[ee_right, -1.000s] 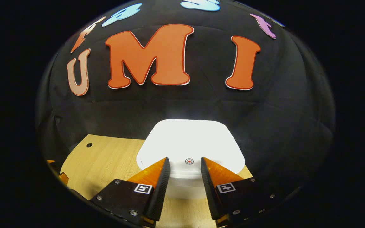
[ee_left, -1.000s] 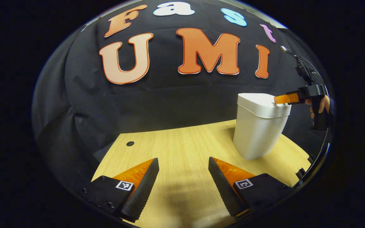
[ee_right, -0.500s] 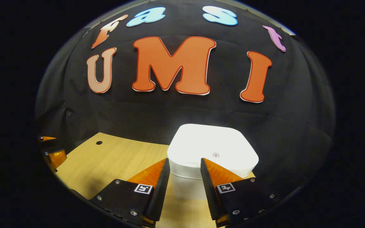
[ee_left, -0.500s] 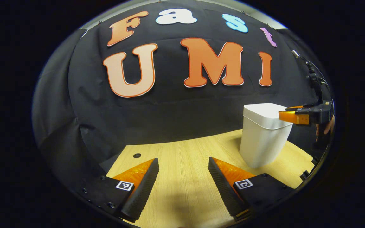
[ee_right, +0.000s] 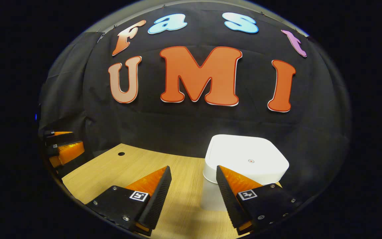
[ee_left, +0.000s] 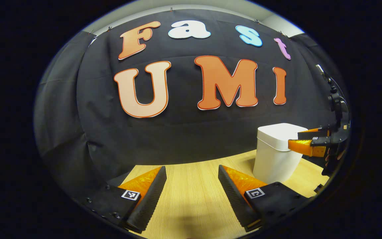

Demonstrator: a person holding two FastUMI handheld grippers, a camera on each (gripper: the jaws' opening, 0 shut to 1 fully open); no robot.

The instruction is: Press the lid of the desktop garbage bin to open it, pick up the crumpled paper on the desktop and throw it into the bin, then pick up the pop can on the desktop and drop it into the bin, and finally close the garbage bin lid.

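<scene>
A white desktop bin (ee_left: 275,159) stands on the wooden table at the right of the left gripper view, its lid down. In the right gripper view the bin (ee_right: 244,166) sits just beyond my right finger, and its flat lid (ee_right: 247,152) with a small red dot lies shut. My right gripper (ee_right: 192,174) is open and holds nothing, hovering short of the bin and slightly left of it. The right gripper (ee_left: 305,146) also appears beside the bin's near upper edge, held by a hand. My left gripper (ee_left: 191,179) is open and bare above the table, left of the bin.
The wooden table (ee_right: 111,167) has a small round hole (ee_right: 121,154) near its far left edge. Black cloth closes the booth right behind the bin. My left gripper (ee_right: 63,151) sits at the far left edge of the right gripper view.
My right gripper has pulled back off the lid and shifted left, its fingers spreading a little wider. The left gripper has drawn back and tilted up. The lid stays shut.
</scene>
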